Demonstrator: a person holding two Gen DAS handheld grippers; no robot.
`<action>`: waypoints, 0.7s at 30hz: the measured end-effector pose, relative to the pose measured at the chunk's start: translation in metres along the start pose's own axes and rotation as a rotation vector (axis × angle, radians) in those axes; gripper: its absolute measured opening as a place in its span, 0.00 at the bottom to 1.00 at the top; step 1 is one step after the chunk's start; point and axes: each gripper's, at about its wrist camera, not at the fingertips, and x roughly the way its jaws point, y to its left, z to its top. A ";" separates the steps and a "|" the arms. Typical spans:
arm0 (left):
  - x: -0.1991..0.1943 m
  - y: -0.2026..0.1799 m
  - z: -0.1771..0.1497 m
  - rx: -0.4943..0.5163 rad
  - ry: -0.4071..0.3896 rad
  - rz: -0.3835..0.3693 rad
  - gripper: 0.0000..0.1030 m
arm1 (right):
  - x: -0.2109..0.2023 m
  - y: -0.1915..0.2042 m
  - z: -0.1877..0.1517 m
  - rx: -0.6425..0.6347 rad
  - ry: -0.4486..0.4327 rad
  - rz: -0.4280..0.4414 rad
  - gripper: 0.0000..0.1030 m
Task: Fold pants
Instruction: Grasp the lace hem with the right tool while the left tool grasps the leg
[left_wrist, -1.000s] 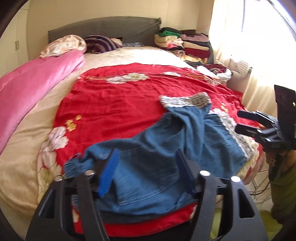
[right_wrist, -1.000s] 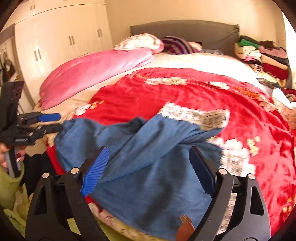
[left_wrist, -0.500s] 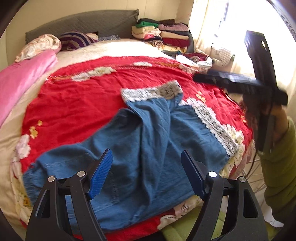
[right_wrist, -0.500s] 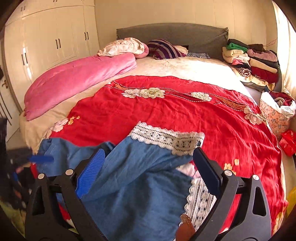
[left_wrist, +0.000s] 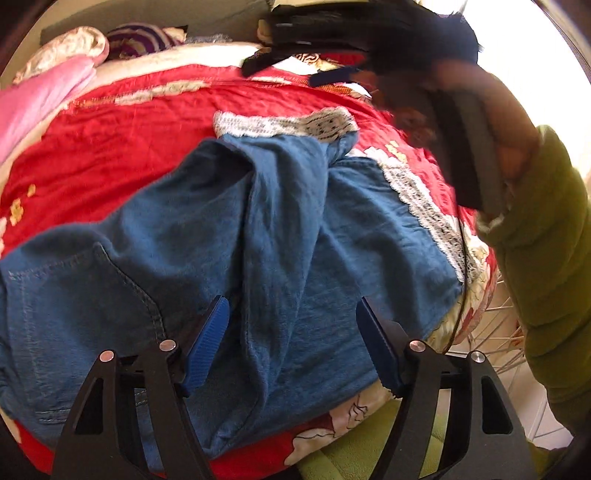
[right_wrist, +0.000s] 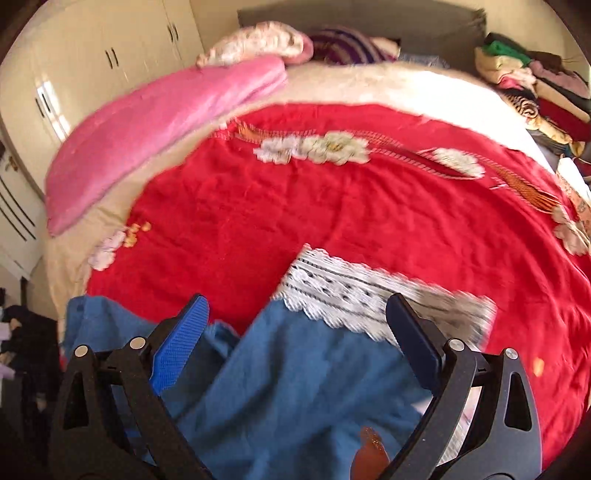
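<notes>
Blue denim pants (left_wrist: 229, 236) with white lace leg hems (left_wrist: 284, 123) lie crumpled near the foot of the bed on a red floral bedspread (left_wrist: 110, 140). My left gripper (left_wrist: 291, 343) is open and empty, low over the pants near their waist part. My right gripper (right_wrist: 295, 328) is open and empty above the pants (right_wrist: 295, 387), close to one lace hem (right_wrist: 351, 295). In the left wrist view the right gripper (left_wrist: 332, 66) appears blurred, held in a hand with a green sleeve, over the far lace hem.
A pink quilt (right_wrist: 155, 122) lies along the bed's left side. Pillows (right_wrist: 258, 40) and a grey headboard (right_wrist: 369, 18) are at the back. A pile of folded clothes (right_wrist: 535, 81) sits at the back right. White wardrobes (right_wrist: 92, 74) stand left.
Both grippers have moved forward and lower over the pants. The right gripper has swung out over the far lace hem. Both stay open.
</notes>
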 end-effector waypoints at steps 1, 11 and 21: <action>0.002 0.002 0.000 -0.005 0.000 -0.002 0.61 | 0.017 0.005 0.007 -0.006 0.028 -0.028 0.88; 0.022 0.012 0.002 -0.016 0.026 -0.055 0.14 | 0.116 -0.002 0.024 0.056 0.198 -0.192 0.60; 0.017 0.008 0.008 0.034 -0.026 -0.047 0.15 | 0.002 -0.056 -0.014 0.157 -0.007 -0.026 0.04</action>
